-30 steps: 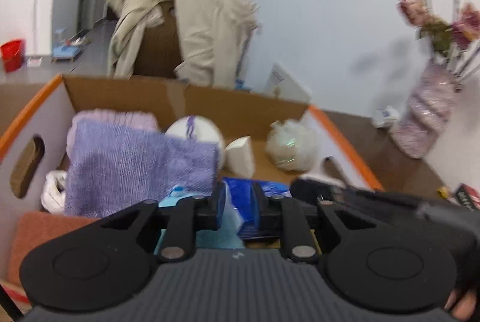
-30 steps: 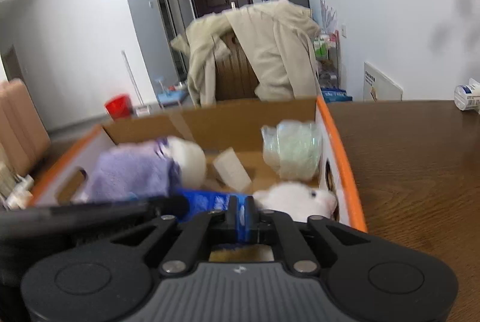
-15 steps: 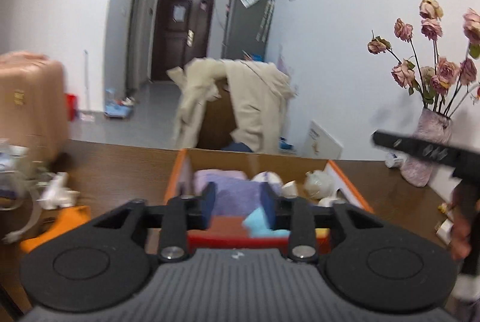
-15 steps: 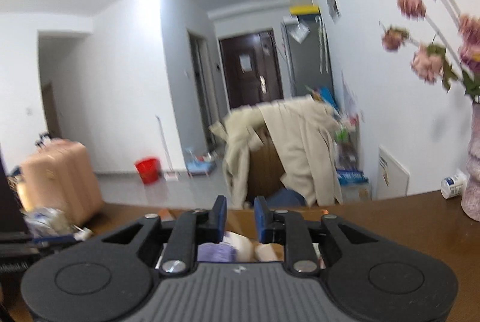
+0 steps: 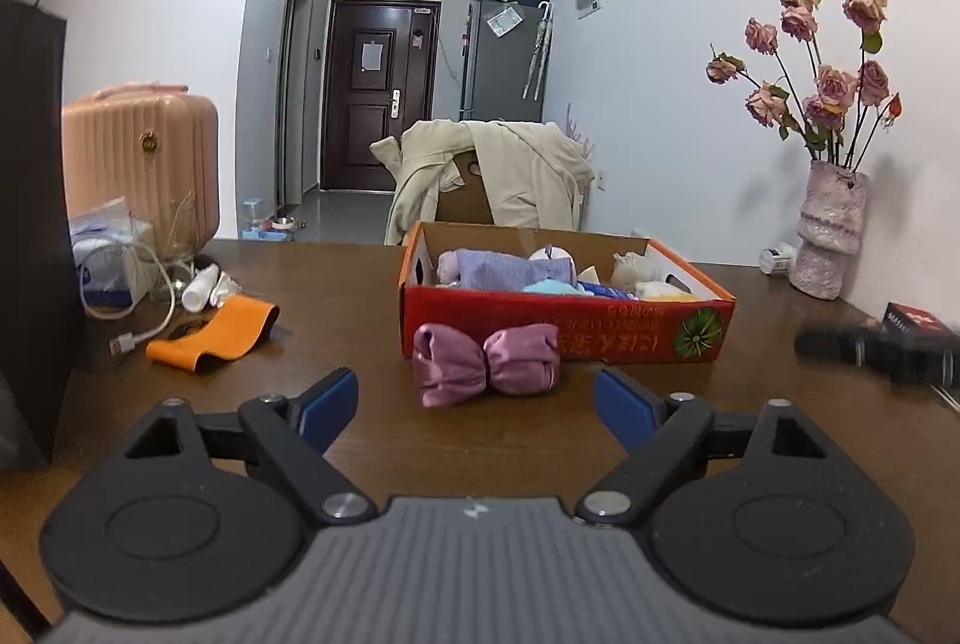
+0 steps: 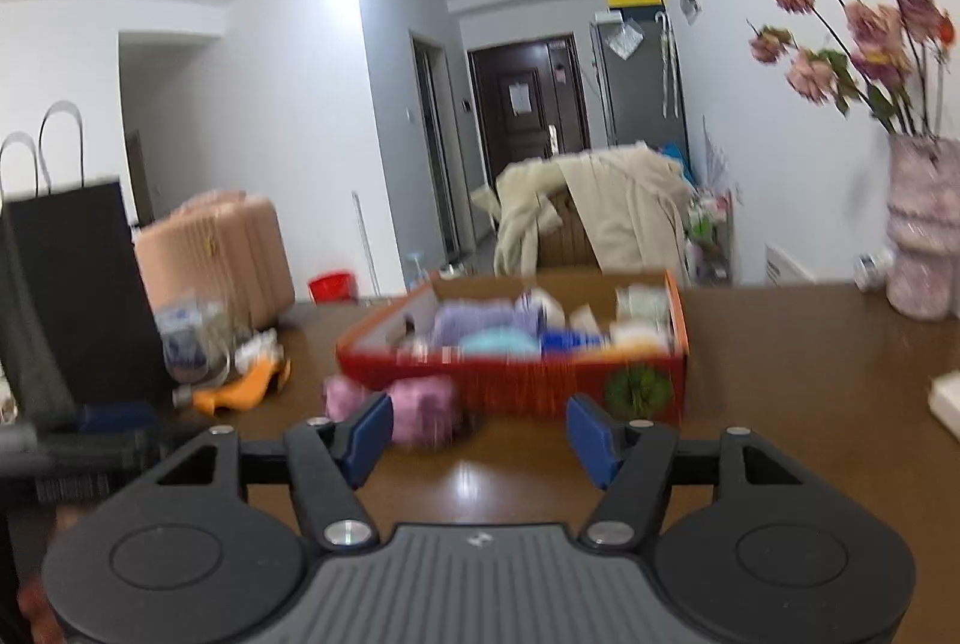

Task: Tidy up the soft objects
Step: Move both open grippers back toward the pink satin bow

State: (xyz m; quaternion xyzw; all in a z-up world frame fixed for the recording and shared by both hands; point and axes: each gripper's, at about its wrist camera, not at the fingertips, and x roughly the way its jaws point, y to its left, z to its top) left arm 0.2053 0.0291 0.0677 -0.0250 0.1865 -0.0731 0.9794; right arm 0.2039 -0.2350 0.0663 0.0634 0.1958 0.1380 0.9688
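Blue-padded and empty, my left hand-held gripper [image 5: 477, 407] has its jaws opening wide over the brown wooden worktop [image 5: 336, 278]; my right hand-held gripper [image 6: 477, 434] is opening too, with nothing between its pads. Just past them a crumpled pink satin cloth [image 5: 486, 363] lies on the worktop, touching the front wall of the red cardboard box [image 5: 567, 323]. Inside that box I see a folded lilac towel [image 5: 498, 269] among other soft items. An orange band [image 5: 216, 329] lies off left.
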